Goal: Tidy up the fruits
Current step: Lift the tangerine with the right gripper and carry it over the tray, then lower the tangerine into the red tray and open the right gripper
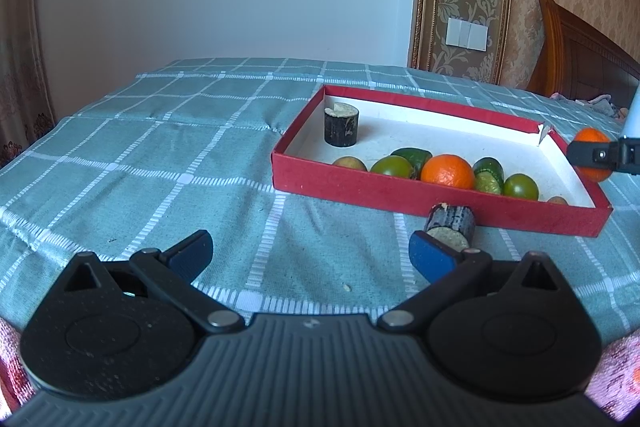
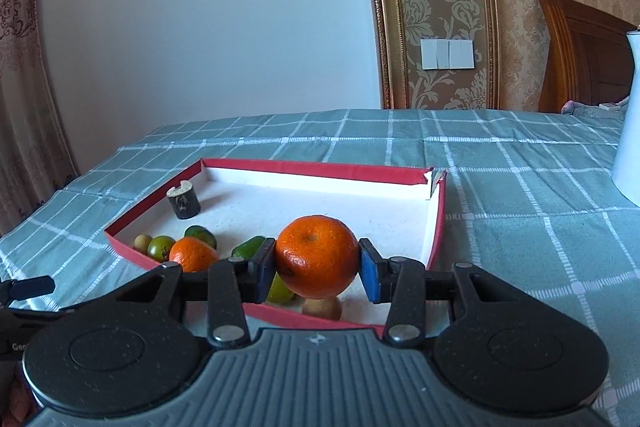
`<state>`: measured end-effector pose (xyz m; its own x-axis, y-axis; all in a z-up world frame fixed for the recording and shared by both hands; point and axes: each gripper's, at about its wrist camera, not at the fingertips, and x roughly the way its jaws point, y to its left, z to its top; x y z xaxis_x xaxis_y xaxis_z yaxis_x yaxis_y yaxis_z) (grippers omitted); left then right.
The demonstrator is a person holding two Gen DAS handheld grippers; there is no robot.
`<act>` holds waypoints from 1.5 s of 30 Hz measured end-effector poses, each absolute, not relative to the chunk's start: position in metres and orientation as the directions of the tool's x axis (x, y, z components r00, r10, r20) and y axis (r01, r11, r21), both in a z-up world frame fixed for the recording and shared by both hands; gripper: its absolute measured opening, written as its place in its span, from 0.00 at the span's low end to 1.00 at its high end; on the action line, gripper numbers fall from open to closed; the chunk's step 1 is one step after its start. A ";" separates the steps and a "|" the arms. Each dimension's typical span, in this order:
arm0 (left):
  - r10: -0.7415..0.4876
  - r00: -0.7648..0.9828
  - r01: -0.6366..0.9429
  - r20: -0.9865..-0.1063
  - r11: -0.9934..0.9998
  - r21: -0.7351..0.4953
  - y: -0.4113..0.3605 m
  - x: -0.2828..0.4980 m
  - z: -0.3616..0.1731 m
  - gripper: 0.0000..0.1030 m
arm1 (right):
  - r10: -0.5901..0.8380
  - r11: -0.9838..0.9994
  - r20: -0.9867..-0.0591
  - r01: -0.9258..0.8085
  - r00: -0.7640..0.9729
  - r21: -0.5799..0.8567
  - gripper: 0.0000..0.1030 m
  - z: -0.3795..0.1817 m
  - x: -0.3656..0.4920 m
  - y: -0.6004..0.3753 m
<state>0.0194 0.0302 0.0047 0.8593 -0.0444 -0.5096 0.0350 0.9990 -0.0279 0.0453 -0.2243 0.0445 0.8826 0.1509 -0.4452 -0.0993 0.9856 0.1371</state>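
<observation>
The right hand-held gripper was clamped on an orange, hanging above the near edge of the red box. The left hand-held gripper sat wide apart, holding nothing, over the worktop. The placing step seemed in hand: the next move likely called for carrying the orange forward, lowering it onto the free white floor beside the 1 orange already there, then letting go.

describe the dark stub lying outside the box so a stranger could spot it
Find the red box on the checked cloth. Just outside its near wall lies a short dark stub on its side, pale cut end showing. Its twin stands upright inside the box.
</observation>
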 end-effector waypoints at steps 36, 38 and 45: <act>-0.061 0.860 0.038 -0.506 0.998 -0.056 0.033 0.020 0.004 1.00 | 0.062 0.986 -0.499 0.024 0.864 0.163 0.42 0.031 0.100 -0.249; -0.060 0.860 0.037 -0.506 0.998 -0.057 0.033 0.020 0.004 1.00 | 0.071 0.985 -0.504 0.018 0.861 0.171 0.47 0.030 0.099 -0.249; -0.058 0.860 0.034 -0.506 0.998 -0.056 0.034 0.020 0.004 1.00 | 0.057 0.988 -0.497 0.023 0.866 0.154 0.56 0.025 0.090 -0.247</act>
<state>0.0200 0.0336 0.0044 0.8604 -0.0579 -0.5063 0.0341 0.9978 -0.0560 0.0902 -0.2465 0.0247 0.8659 0.0573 -0.4969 0.0231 0.9878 0.1543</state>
